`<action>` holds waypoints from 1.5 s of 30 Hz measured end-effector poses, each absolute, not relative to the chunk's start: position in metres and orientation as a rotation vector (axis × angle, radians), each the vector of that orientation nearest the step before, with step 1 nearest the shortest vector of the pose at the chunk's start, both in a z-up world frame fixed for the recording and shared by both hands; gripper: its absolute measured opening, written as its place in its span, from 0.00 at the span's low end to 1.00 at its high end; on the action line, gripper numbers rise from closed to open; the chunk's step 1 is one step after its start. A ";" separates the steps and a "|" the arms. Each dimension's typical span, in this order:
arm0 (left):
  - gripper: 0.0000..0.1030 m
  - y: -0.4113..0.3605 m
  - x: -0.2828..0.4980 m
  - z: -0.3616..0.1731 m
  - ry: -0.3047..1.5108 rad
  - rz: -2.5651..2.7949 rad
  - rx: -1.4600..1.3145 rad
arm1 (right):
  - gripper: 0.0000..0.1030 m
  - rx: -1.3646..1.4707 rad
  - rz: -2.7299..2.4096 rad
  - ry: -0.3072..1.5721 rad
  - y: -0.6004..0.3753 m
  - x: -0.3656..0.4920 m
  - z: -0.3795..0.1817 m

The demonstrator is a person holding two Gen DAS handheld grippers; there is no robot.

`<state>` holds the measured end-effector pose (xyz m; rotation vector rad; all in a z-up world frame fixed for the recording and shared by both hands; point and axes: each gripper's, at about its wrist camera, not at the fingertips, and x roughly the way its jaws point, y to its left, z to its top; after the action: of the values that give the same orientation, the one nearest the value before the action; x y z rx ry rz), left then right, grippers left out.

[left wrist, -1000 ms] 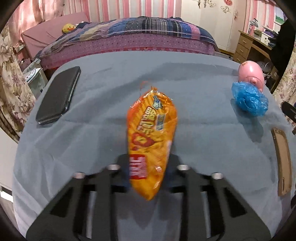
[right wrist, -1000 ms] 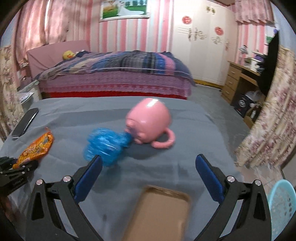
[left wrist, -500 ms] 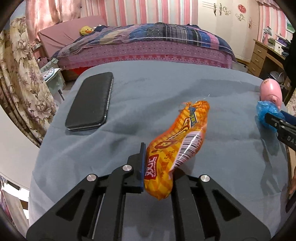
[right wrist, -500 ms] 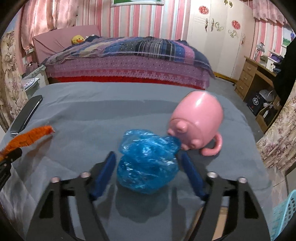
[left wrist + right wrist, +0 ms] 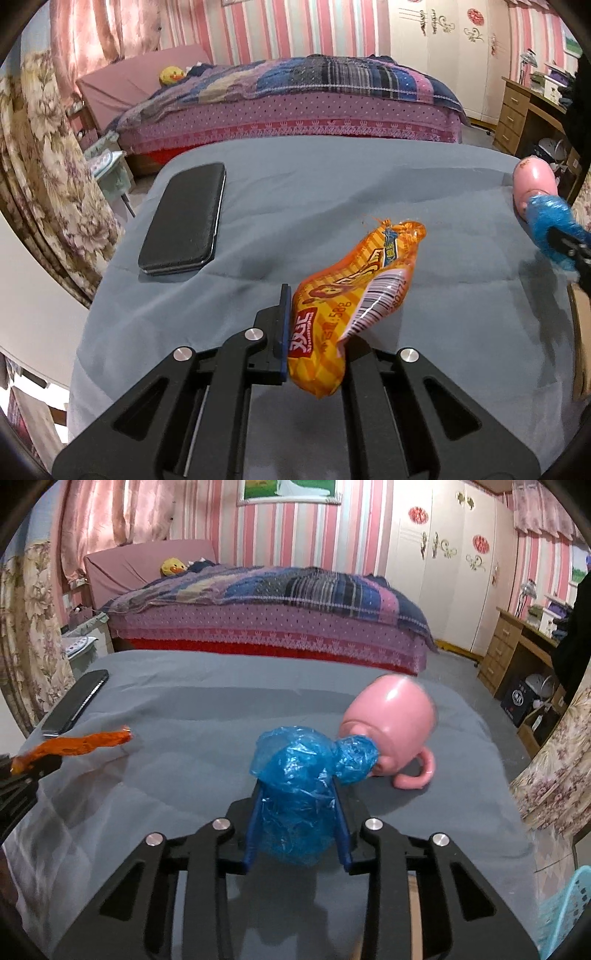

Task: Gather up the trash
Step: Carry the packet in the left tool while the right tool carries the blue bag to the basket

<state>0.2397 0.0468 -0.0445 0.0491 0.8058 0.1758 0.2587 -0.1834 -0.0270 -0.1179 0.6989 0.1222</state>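
Black phone [image 5: 183, 220] flat on grey-covered desk [image 5: 295, 192] at ten o'clock, pink mug [image 5: 391, 723] tipped over at two o'clock, quilted bed [image 5: 280, 605] at twelve o'clock behind

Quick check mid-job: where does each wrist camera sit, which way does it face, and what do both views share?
Left wrist: on the left gripper, facing the bed across the grey table; jaws clamp the orange snack packet.
Right wrist: on the right gripper, same heading; jaws clamp the blue plastic bag.
Shared: packet, bag, pink mug, black phone, bed.
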 end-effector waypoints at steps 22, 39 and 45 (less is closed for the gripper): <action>0.04 -0.109 0.162 -0.005 0.715 -0.042 0.142 | 0.32 -0.098 -0.076 0.585 -0.357 0.122 0.031; 0.04 -0.276 0.114 0.016 0.666 -0.257 0.227 | 0.32 0.010 -0.305 0.588 -0.509 0.039 0.030; 0.04 -0.332 0.103 0.008 0.678 -0.353 0.245 | 0.32 0.059 -0.386 0.583 -0.552 0.008 0.026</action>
<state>0.1026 -0.3322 0.0077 0.2455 0.6781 -0.3527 0.0078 -0.5520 0.0257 0.0594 0.5832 -0.3862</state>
